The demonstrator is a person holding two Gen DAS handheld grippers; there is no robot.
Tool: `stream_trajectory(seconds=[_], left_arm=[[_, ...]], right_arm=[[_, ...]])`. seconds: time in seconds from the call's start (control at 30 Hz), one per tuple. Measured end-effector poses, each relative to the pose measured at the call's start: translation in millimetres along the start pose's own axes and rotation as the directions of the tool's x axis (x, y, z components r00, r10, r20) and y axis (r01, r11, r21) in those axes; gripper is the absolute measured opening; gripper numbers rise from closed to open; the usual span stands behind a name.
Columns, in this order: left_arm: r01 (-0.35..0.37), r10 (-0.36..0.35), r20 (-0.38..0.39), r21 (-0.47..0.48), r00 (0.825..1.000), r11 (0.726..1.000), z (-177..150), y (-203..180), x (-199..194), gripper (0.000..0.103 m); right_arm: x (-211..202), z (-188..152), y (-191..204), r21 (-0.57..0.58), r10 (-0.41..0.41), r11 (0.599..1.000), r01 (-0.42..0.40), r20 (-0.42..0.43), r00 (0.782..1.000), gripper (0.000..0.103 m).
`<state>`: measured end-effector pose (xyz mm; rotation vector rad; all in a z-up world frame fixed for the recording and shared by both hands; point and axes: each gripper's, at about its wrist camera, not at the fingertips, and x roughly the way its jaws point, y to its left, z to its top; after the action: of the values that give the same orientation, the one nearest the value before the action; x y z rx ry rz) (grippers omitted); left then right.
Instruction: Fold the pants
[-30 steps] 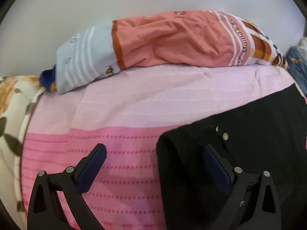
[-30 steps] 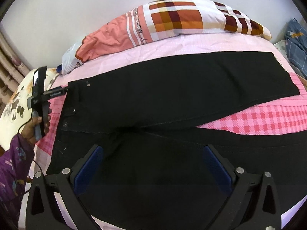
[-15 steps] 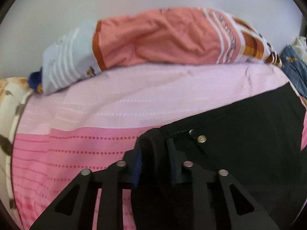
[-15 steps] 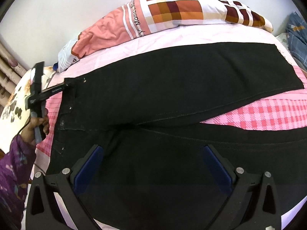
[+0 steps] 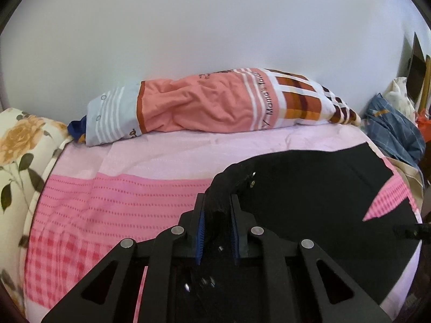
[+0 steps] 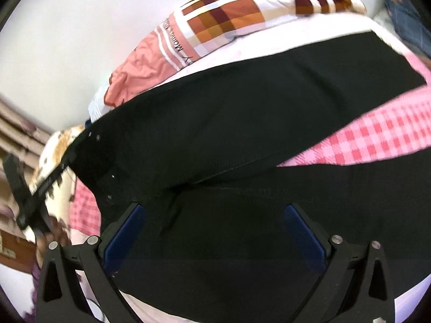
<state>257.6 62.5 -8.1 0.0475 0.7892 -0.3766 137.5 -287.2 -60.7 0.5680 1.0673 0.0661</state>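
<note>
Black pants (image 6: 242, 123) lie spread on a pink bed, waist to the left, legs running right. My left gripper (image 5: 217, 207) is shut on the waistband corner of the pants (image 5: 309, 188) and holds it lifted off the sheet; two metal studs show just beyond the pinch. In the right wrist view the left gripper (image 6: 54, 177) appears at the far left, at the lifted waist corner. My right gripper (image 6: 215, 215) is open, its blue pads spread wide over the crotch area of the pants, holding nothing.
A pink checked and striped bedsheet (image 5: 107, 202) covers the bed. A long orange, white and plaid pillow (image 5: 215, 105) lies along the wall at the back. A floral pillow (image 5: 18, 148) sits at the left, blue clothes (image 5: 393, 132) at the right.
My left gripper closed on the waistband corner and lifted it up and toward the right. My right gripper stayed open and moved closer over the pants.
</note>
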Motion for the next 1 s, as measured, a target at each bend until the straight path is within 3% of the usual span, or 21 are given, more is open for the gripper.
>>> stream_trajectory(seconds=[0.33,0.5,0.63,0.67,0.83,1.0], left_arm=[[-0.027,0.027,-0.016,0.028,1.0,0.999,-20,-33,-26,0.017],[-0.019,0.019,-0.004,0.01,1.0,1.0,-34,-43,-44,0.017],[0.0,0.001,0.005,-0.026,1.0,1.0,-55,-49,-62,0.017],[-0.002,0.003,0.007,-0.033,1.0,0.999,-63,-51,-67,0.017],[0.004,-0.006,-0.028,-0.09,1.0,0.996,-96,-58,-82,0.017],[0.002,-0.012,-0.067,-0.149,0.998,0.989,-116,-59,-84,0.017]], right_arm=[[-16,12,-9,0.036,0.032,0.999,-0.035,0.077,0.996,0.103],[-16,29,-19,0.084,0.126,0.988,-0.133,0.08,0.989,0.103],[-11,47,-44,0.187,0.25,0.946,-0.264,0.093,0.964,0.103],[-8,53,-50,0.192,0.309,0.924,-0.33,0.131,0.942,0.103],[18,91,-87,0.286,0.356,0.882,-0.374,0.116,0.927,0.103],[51,113,-123,0.394,0.324,0.856,-0.334,0.094,0.941,0.103]])
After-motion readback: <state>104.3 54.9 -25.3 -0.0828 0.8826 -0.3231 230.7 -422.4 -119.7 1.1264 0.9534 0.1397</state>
